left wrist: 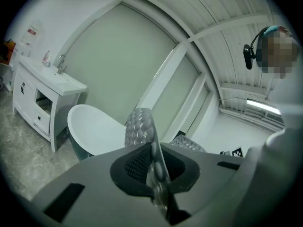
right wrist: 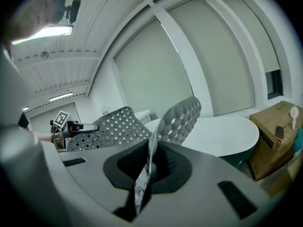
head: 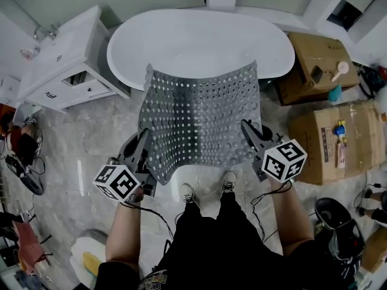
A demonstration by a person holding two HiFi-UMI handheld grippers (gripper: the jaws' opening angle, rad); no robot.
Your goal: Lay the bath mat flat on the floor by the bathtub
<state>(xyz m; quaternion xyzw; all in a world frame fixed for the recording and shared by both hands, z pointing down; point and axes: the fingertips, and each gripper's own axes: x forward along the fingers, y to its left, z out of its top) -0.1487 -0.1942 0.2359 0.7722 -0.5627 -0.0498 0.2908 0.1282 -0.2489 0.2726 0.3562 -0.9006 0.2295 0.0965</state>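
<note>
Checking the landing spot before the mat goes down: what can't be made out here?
- Head view: the floor right beside the bathtub, hidden under the held bath mat.
- Head view: small items on the cardboard boxes, too small to identify.
- Left gripper view: wall notice's print, too small.

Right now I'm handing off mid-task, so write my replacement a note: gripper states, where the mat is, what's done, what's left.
Left gripper: shut on the mat, left edge.
Right gripper: shut on its right edge.
Mat: held up, spread between them, in front of the tub, off the floor.
Done: mat lifted and spread.
Left: lower it flat on the floor by the tub, then release.
</note>
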